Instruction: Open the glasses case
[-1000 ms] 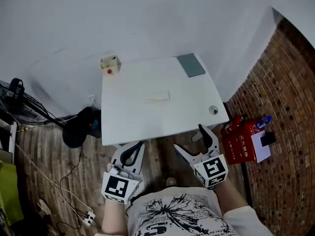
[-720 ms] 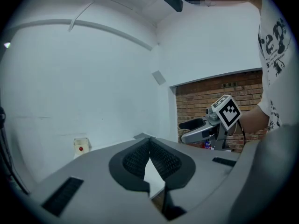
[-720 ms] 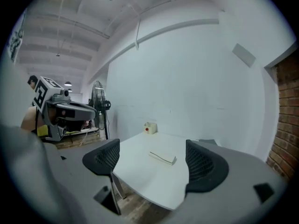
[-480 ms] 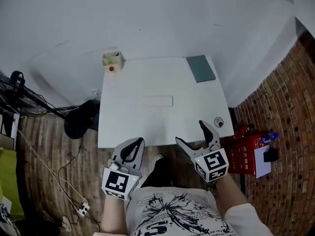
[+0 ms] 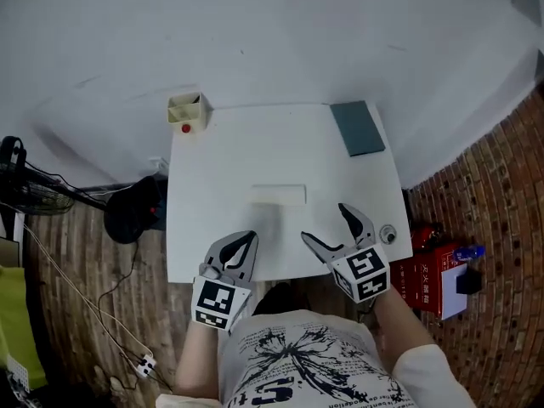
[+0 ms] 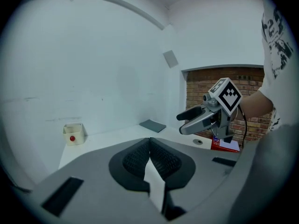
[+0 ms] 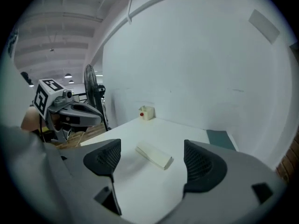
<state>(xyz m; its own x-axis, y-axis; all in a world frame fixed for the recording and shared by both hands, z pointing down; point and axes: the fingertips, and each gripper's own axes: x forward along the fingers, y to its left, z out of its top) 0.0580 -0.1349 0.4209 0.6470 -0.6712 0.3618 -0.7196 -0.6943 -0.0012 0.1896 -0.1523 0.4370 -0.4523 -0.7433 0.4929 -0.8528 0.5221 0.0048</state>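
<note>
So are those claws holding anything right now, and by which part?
Nothing. The left gripper is shut and empty; the right gripper is open, the glasses case lying untouched on the table ahead.

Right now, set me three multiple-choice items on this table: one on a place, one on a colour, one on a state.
1. Where on the table is the box with the red dot?
A. far left corner
B. centre
C. near right corner

2. What colour is the flat pad?
A. red
B. yellow
C. dark grey-green

3. How is the glasses case?
A. open, lid up
B. closed, lying flat
C. standing on end

Key:
1 A: the head view shows it at the far left corner.
2 C: it is dark grey-green against the white top.
3 B: its lid is down and it lies flat near the middle.
</note>
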